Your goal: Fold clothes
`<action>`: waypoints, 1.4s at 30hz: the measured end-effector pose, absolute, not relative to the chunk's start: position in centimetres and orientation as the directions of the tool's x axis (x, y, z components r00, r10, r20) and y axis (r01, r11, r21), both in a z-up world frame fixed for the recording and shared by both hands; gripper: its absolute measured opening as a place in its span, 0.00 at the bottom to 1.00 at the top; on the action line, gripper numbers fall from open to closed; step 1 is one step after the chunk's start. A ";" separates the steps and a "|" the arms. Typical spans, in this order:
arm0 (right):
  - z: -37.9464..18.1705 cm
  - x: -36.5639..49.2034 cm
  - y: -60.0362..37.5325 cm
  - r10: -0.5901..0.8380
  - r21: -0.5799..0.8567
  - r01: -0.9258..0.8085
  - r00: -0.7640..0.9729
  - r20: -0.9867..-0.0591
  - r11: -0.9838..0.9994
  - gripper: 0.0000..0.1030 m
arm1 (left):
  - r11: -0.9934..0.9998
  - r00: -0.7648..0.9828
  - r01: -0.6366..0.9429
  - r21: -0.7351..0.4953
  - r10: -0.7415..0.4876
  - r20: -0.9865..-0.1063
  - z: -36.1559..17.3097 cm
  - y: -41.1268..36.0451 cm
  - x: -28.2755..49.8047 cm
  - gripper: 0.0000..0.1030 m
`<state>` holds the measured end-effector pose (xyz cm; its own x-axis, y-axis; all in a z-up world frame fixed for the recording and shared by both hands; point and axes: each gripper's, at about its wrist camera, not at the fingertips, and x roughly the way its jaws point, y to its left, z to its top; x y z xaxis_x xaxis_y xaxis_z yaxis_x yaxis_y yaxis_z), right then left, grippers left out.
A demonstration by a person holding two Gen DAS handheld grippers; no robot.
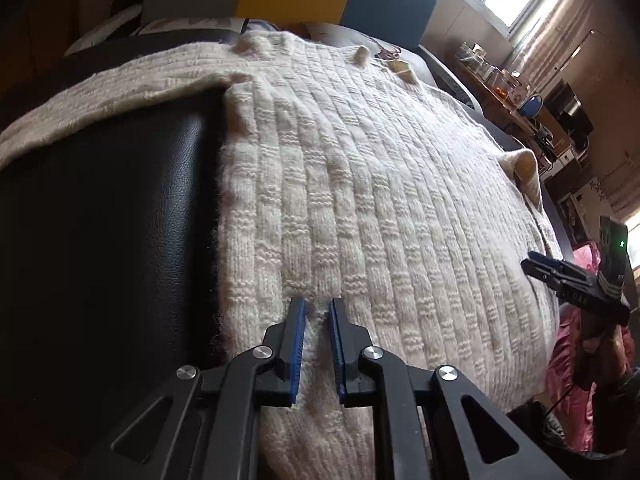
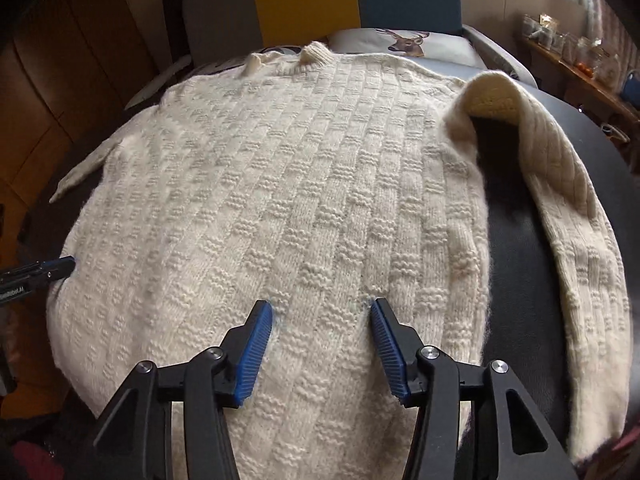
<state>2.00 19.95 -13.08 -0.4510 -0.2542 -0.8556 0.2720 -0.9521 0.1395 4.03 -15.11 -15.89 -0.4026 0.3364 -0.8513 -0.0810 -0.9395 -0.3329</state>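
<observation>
We have a cream knitted sweater (image 2: pixel 280 184) spread flat, collar away from us, on a black leather surface (image 1: pixel 112 208), its right sleeve (image 2: pixel 560 208) draped loosely beside the body. The knit looks thick, soft and limp, so we judge it will sag and stretch rather than hold a crease, though its fuzzy texture should give the pads good purchase. Our left gripper (image 1: pixel 318 312) sits near the hem with its jaws only slightly apart; a ridge of knit seems to lie between them, but we cannot tell whether the pads press it. Our right gripper (image 2: pixel 322 312) stands clearly open over the hem, holding nothing. We would pinch both layers at the hem corners or take the sleeve at its cuff.
</observation>
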 end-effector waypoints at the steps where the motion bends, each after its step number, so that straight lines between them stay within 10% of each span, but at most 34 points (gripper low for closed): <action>1: -13.0 2.2 20.1 -0.253 0.136 0.277 -0.447 -0.858 -0.951 0.51 | -0.931 -0.402 -0.089 -0.353 0.358 -0.843 -15.4 -15.3 3.7 0.12; 14: -7.6 -9.0 18.4 -0.482 0.357 0.328 -0.517 -0.707 -0.875 0.68 | -0.684 -0.400 -0.389 -0.617 0.729 -0.556 -6.3 -8.3 -18.2 0.29; 35: -14.3 -17.1 19.3 -0.632 0.538 0.338 -0.497 -0.595 -0.772 0.71 | -0.580 0.029 -0.305 -0.756 0.787 -0.616 -19.6 2.0 -38.6 0.43; 42: -14.4 -17.1 19.5 -0.645 0.556 0.336 -0.498 -0.580 -0.760 0.72 | -0.524 -0.047 -0.538 -0.660 0.800 -0.598 -16.1 5.8 -37.2 0.04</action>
